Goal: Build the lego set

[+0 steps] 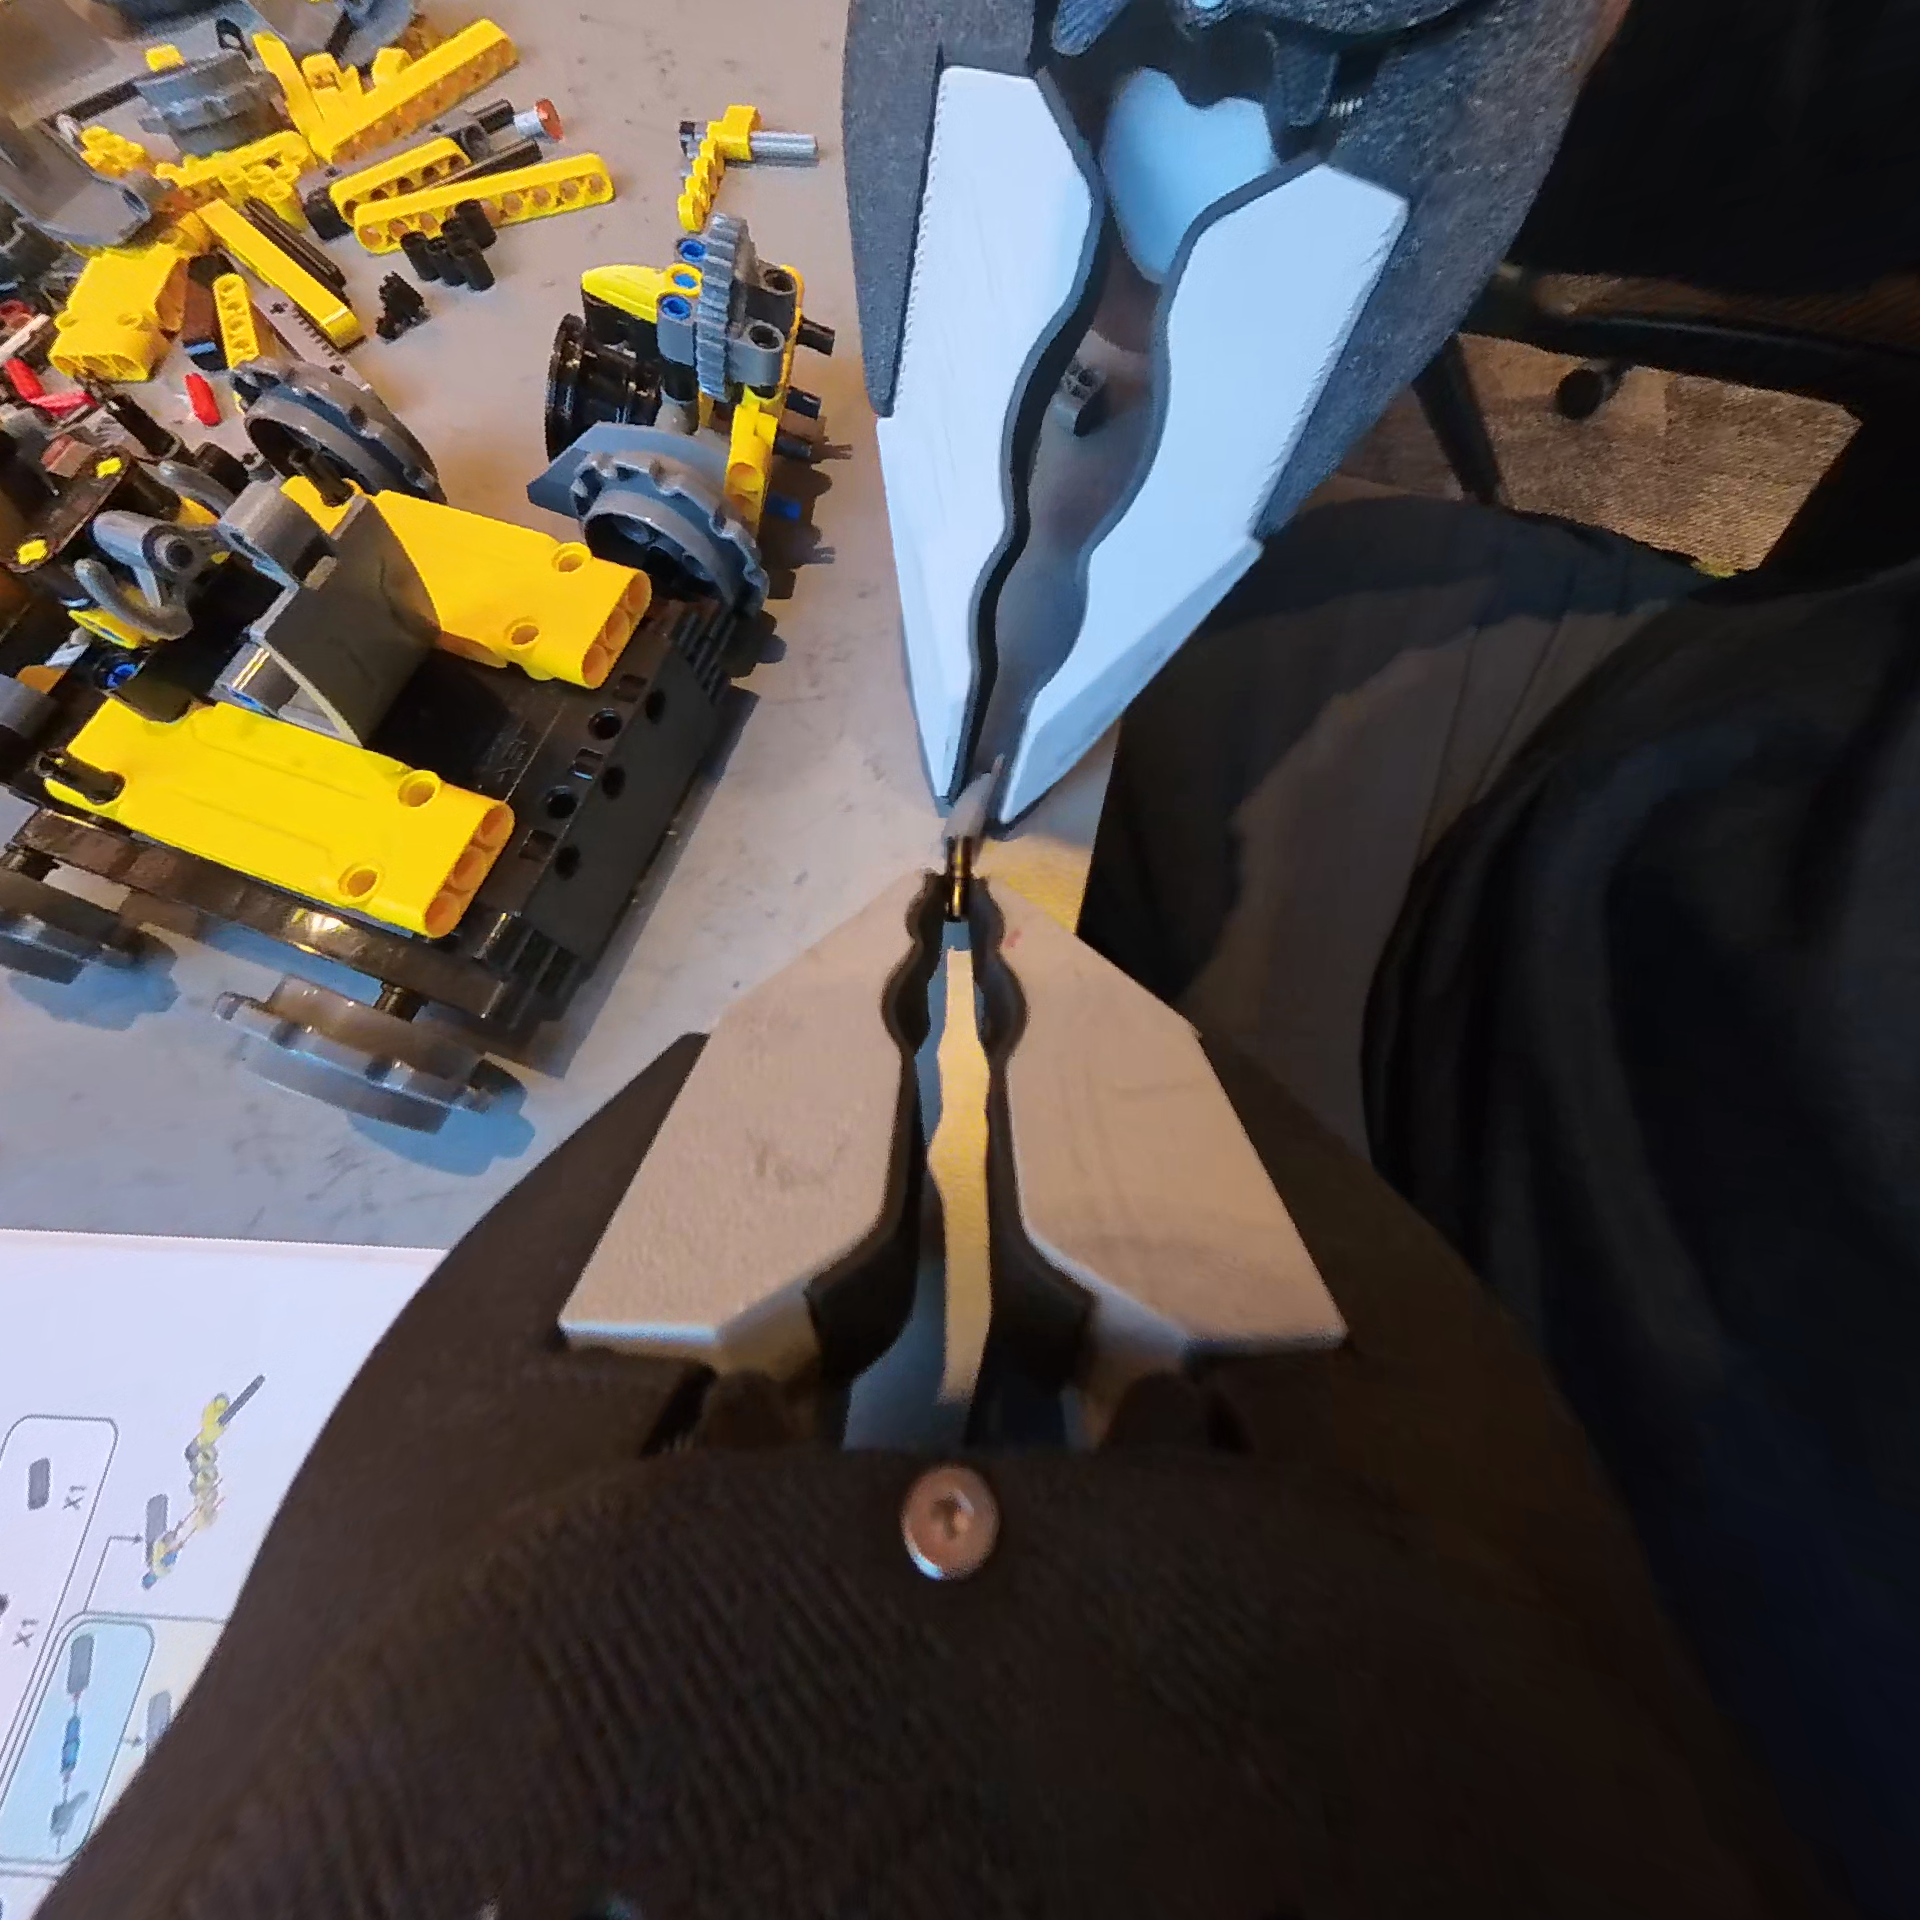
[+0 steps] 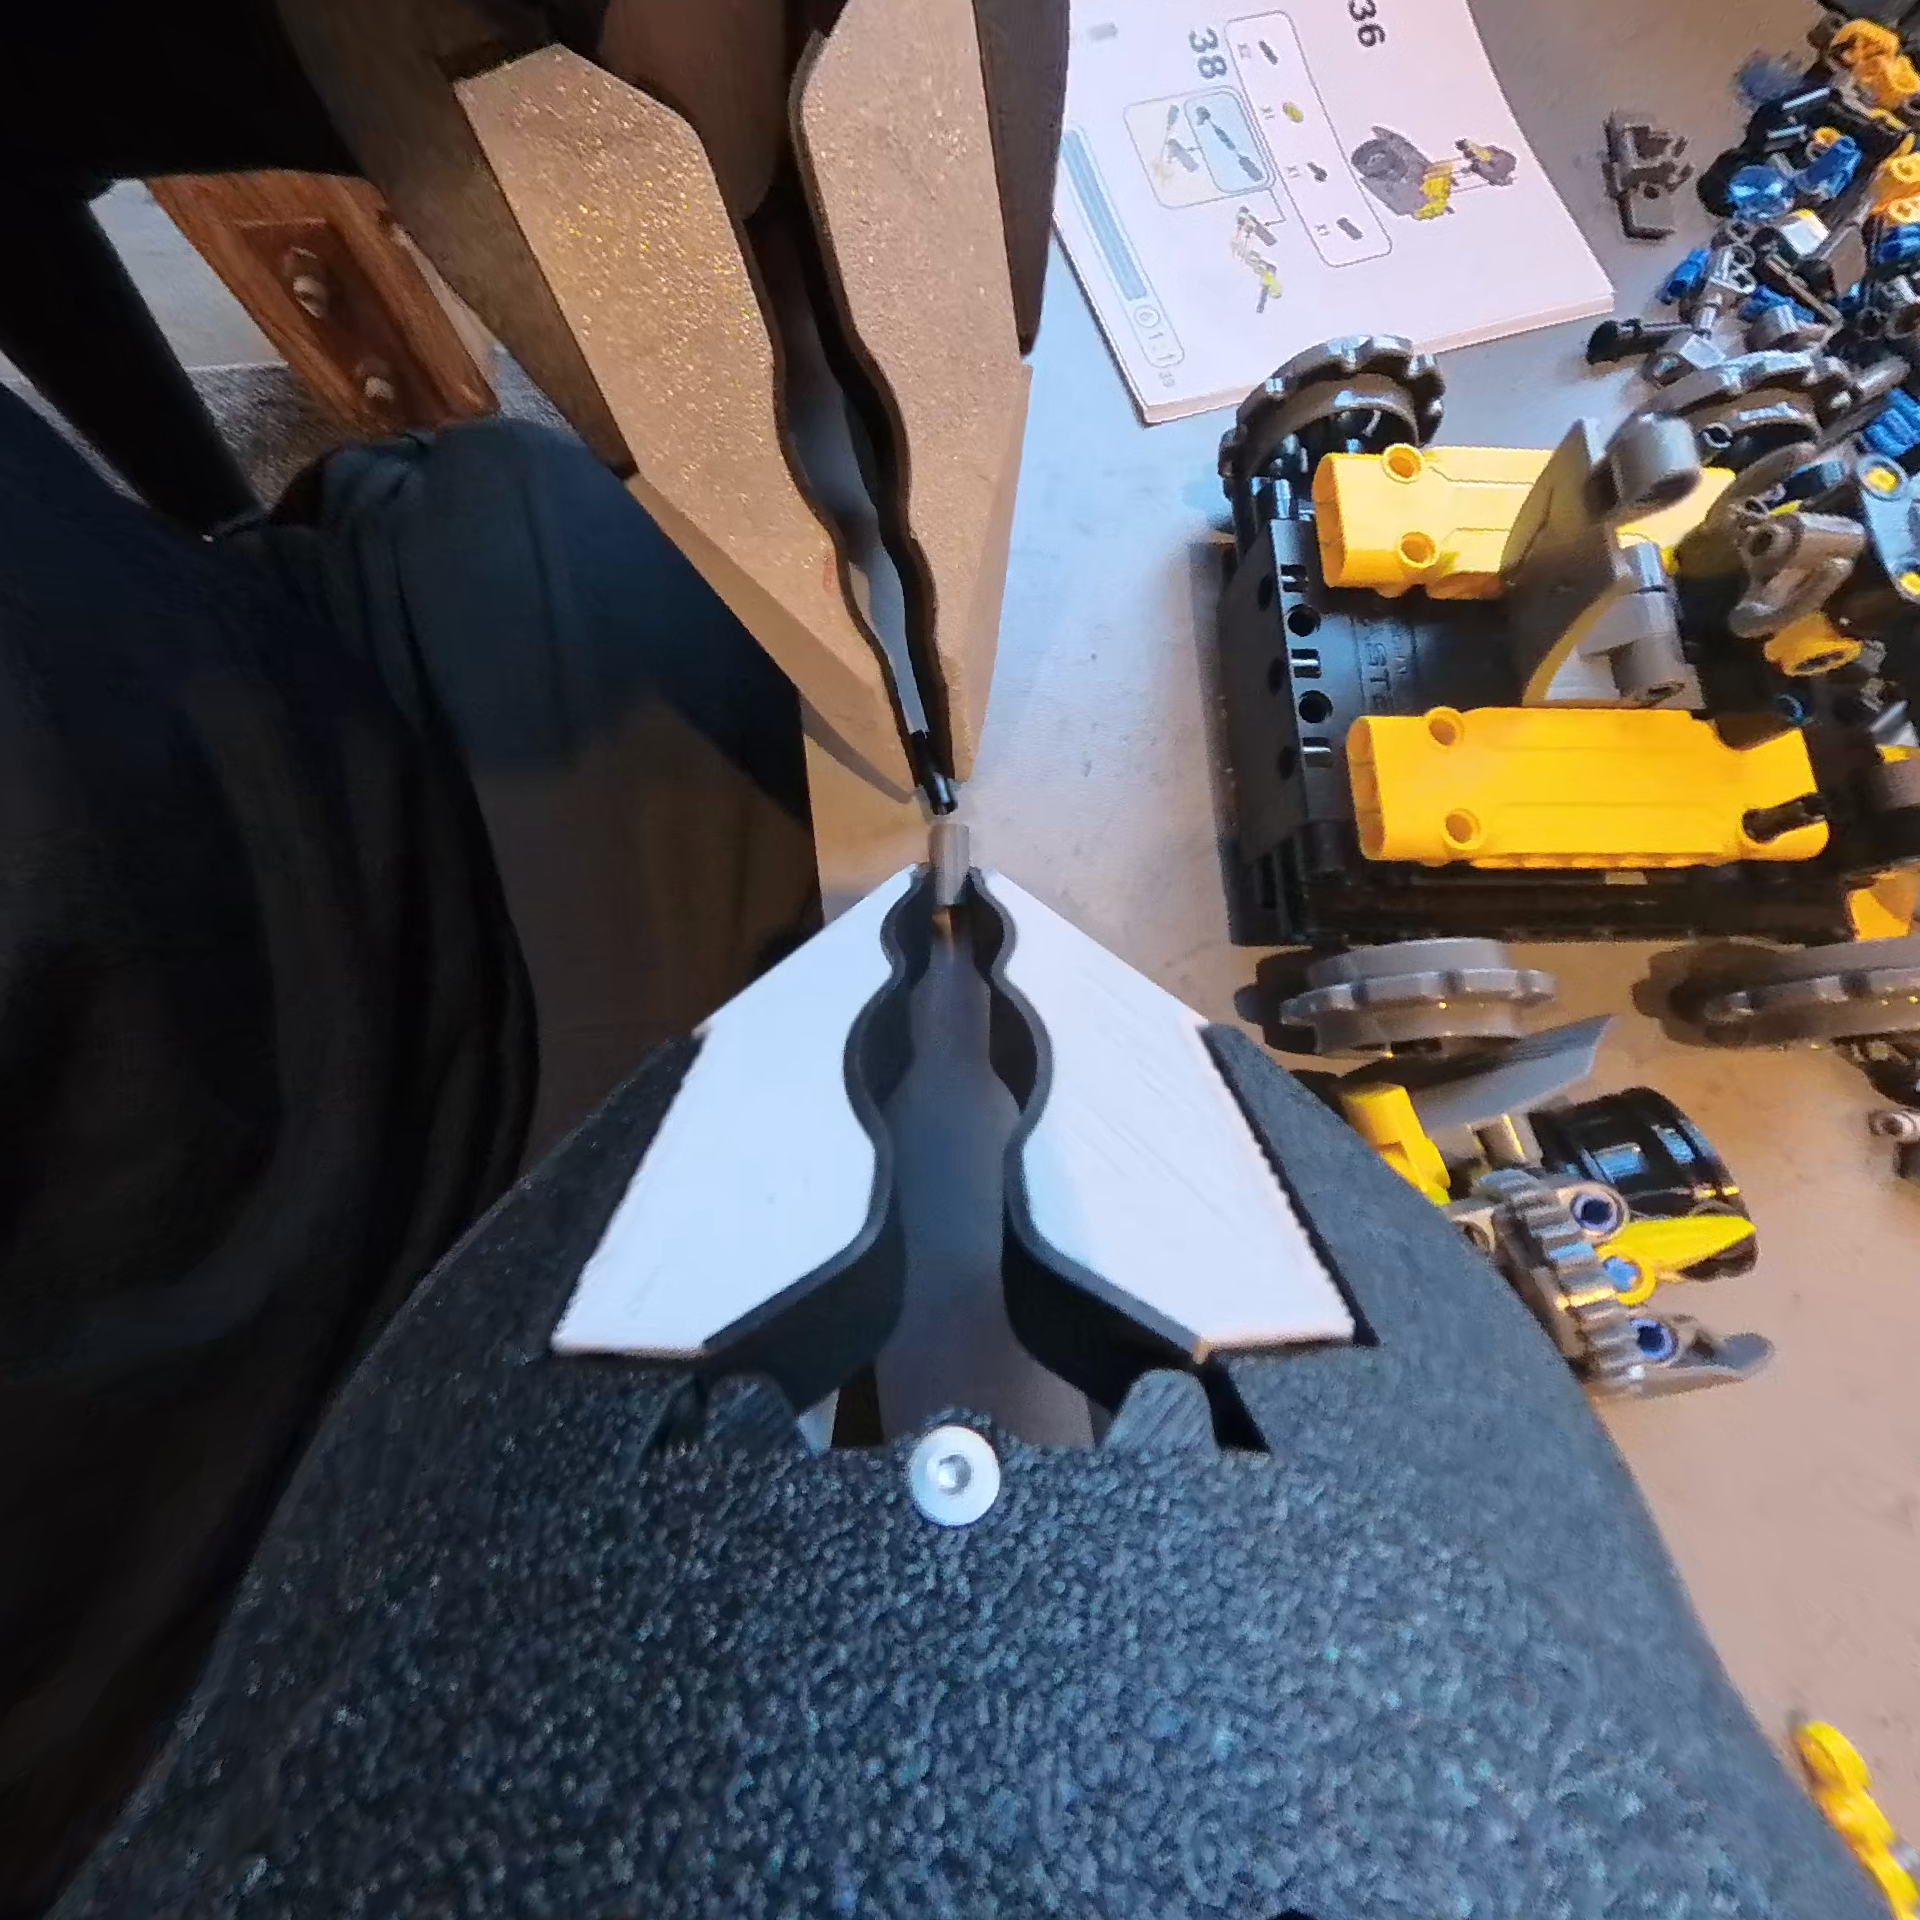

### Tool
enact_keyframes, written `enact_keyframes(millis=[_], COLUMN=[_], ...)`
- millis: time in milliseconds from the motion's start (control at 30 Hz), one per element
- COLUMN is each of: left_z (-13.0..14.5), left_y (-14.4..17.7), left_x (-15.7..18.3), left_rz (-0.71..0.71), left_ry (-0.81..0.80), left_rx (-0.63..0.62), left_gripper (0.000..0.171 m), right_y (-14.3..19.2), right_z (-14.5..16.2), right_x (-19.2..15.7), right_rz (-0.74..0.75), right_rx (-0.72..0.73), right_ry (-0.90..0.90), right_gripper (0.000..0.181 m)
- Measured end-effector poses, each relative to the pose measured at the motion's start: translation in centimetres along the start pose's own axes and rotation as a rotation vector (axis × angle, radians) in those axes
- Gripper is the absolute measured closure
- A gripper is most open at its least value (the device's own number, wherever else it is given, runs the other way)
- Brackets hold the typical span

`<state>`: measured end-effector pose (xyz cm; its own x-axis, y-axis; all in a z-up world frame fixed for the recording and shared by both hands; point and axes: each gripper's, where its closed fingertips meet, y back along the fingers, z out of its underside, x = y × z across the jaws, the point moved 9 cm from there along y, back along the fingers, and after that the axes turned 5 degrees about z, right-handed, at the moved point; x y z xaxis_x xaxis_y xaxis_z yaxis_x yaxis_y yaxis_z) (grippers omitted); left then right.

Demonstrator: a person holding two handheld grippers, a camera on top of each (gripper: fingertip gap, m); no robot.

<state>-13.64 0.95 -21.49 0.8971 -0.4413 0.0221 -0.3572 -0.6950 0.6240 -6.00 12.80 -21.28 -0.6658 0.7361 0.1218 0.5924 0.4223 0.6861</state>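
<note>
My left gripper [image 1: 956,902] is shut on a small black pin [image 1: 957,871] that sticks out past its tips. My right gripper [image 2: 948,885] is shut on a small grey sleeve piece [image 2: 948,847]. The two grippers meet tip to tip just over the table's edge. The black pin [image 2: 934,777] and the grey piece are end to end, touching or nearly so. In the left wrist view the right gripper [image 1: 975,802] comes in from the top. In the right wrist view the left gripper [image 2: 938,771] comes in from the top.
A yellow and black brick vehicle [image 1: 343,748] [image 2: 1558,748] stands on the grey table [image 1: 810,852]. A gear sub-assembly [image 1: 707,343] [image 2: 1558,1236] and several loose yellow and black parts [image 1: 416,187] lie near it. An instruction booklet [image 1: 135,1455] [image 2: 1309,177] lies flat. A person's dark clothing [image 1: 1558,1039] is beside the table. Both grippers' tips are close together, under 4 cm apart.
</note>
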Motion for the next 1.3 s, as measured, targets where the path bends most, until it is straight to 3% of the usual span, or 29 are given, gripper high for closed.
enact_keyframes(millis=[300,400,633,1133,1300], left_z=[-0.2,-0.2,0.0,0.1,0.1], left_y=[1.4,1.4,1.0,0.7,0.7], left_x=[-0.7,-0.8,-0.7,-0.6,-0.6], left_rz=[0.089,0.082,0.047,0.030,0.025], left_ry=[0.088,0.093,0.077,0.064,0.062], left_rx=[0.128,0.127,0.072,0.042,0.039], left_gripper=[0.168,0.168,0.168,0.168,0.168], right_y=[3.1,3.0,0.6,0.9,1.4], right_z=[0.1,0.3,0.4,0.4,-0.5], right_x=[0.2,0.2,0.4,0.3,-0.4], right_rz=[-0.047,-0.022,0.074,0.069,0.195], right_rx=[0.258,0.213,-0.058,-0.079,-0.056], right_ry=[-0.073,-0.065,-0.033,-0.083,0.095], right_gripper=[0.175,0.175,0.175,0.170,0.175])
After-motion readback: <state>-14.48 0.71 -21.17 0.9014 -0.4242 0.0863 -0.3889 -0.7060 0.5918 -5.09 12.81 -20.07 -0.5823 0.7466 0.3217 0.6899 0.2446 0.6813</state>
